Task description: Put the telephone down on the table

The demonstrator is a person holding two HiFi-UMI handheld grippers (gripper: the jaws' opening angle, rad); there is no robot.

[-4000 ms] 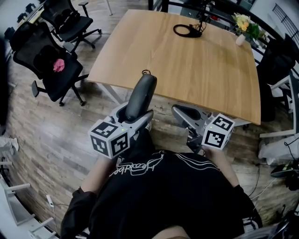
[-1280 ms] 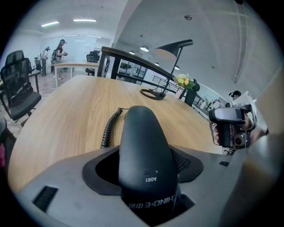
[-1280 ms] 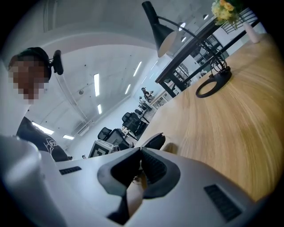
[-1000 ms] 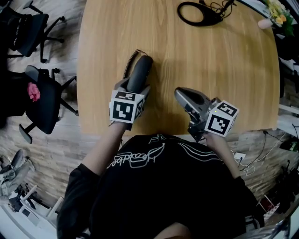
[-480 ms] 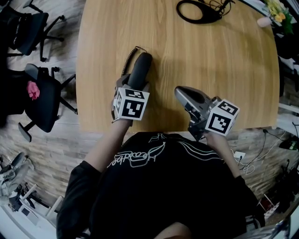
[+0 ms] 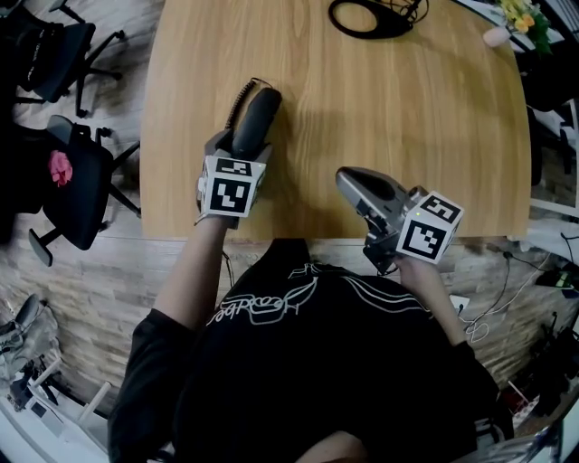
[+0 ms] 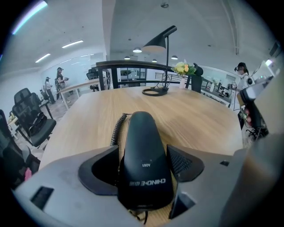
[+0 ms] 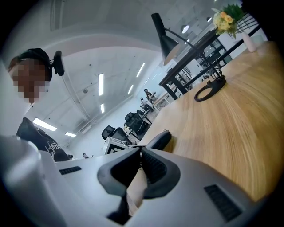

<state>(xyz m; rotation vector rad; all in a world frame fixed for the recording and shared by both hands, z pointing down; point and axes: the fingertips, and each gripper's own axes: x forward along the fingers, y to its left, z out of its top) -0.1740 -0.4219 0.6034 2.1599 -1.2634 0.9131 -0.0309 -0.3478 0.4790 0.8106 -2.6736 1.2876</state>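
In the head view, my left gripper (image 6: 237, 145) is closing on the telephone (image 6: 256, 116), a dark handset. The handset is lying over the desk (image 6: 407, 118) in its near-left part, closer to the left edge than to the near edge, and its long body is pointing toward the far edge. Its coiled cord (image 6: 239, 96) is running along its left side. My right gripper (image 6: 347, 180) is staying over the near edge of the desk, well apart from the telephone, with nothing in it. A black ring-shaped lamp base (image 6: 365, 20) is sitting at the far edge.

In the left gripper view, the two jaws of the left gripper (image 7: 143, 170) are pressing on the thick near end of the telephone (image 7: 141, 133), one on each side. The handset is reaching forward, low over the wood of the desk (image 7: 204, 119). I cannot tell if it is already touching the surface along its whole length. The coiled cord (image 7: 117, 129) is showing at its left. The lamp base (image 7: 155, 91) and some flowers (image 7: 185, 68) are standing near the far edge.

In the right gripper view, the jaws of the right gripper (image 8: 141, 160) are meeting each other, and nothing is standing between them. Behind them the telephone (image 8: 160, 140) is showing as a dark rounded shape, low on the desk (image 8: 235, 128).
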